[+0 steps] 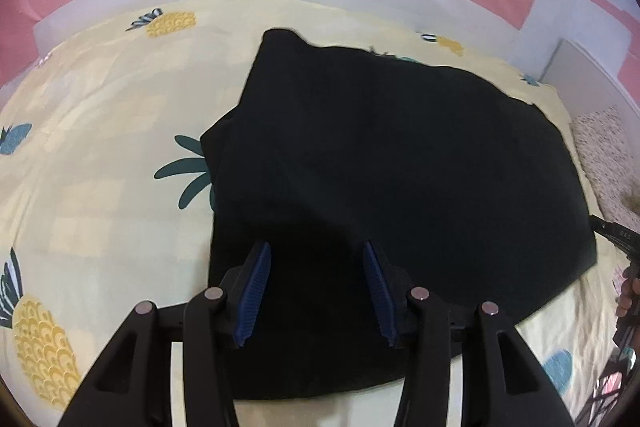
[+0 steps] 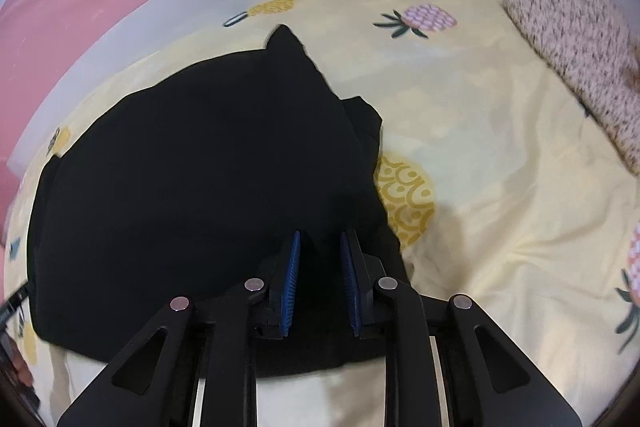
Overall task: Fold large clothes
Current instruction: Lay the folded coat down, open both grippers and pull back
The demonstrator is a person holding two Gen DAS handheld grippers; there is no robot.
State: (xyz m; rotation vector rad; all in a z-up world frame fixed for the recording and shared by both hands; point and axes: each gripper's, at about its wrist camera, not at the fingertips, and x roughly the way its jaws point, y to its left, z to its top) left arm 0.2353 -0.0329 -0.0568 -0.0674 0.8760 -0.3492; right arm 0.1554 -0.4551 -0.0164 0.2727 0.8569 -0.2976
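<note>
Lying black garment (image 1: 400, 155), corner pointing away

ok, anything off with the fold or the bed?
The black garment lies folded on the pineapple sheet, but unevenly: a pointed corner sticks out at the far edge and a loose flap juts from the right side. Nothing spilled or damaged.
</note>
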